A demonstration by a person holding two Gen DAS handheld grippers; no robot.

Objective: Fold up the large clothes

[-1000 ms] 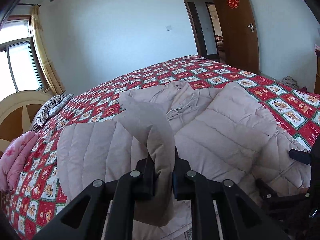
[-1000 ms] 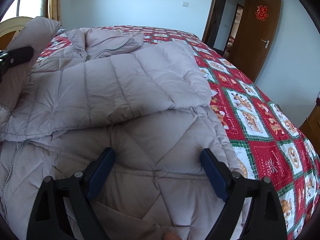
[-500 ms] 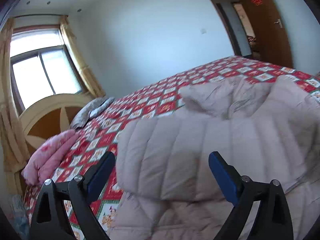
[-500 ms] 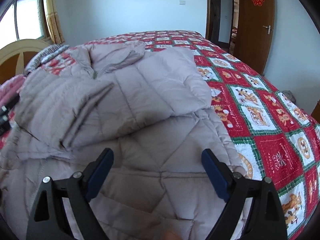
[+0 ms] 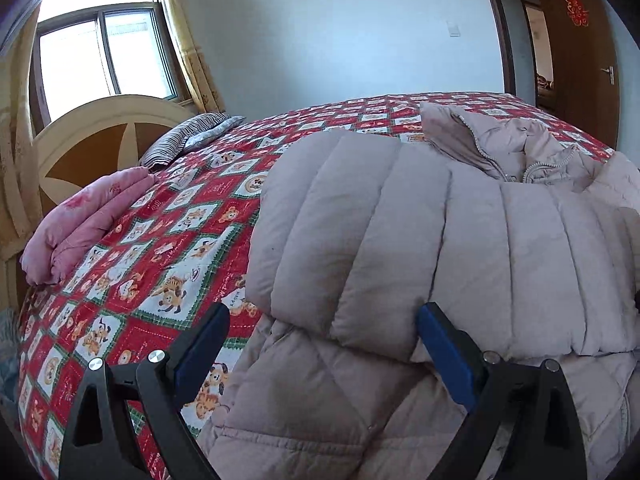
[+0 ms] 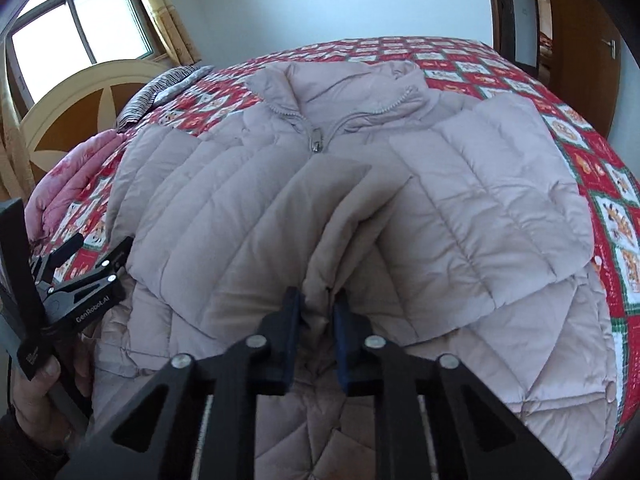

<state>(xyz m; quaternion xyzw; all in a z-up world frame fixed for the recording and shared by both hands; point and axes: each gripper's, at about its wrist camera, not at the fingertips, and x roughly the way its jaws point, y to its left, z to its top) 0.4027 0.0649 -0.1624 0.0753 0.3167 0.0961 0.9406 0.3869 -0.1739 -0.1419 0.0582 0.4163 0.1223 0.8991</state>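
Bedroom with pale walls, window (image 5: 100,52) with yellow curtain (image 5: 188,40) at upper left, brown door (image 5: 576,52) at right. Bed (image 5: 152,264) under red and green patchwork quilt with cartoon squares, round cream headboard (image 5: 92,136) behind. Striped pillow (image 5: 188,138) near the headboard, folded pink blanket (image 5: 88,220) at the bed's left edge.

Spread across the quilt: large beige puffer jacket (image 6: 460,168), collar toward the far wall, zipper pull (image 6: 316,146) just below the collar. Both sleeves folded in over the chest, lower quilted part toward the camera.

Left gripper (image 5: 320,344) spread wide, blue pads either side of the folded left sleeve's cuff end, not pressing it; nothing held. Same tool at the left edge of the right wrist view, with a hand (image 6: 40,400) on its handle.

Right gripper (image 6: 316,308) closing, nearly together, with a raised ridge of beige jacket fabric pinched between the pads at the middle, where the two sleeves meet. Fabric bunched up into a fold running away from the fingertips toward the zipper.
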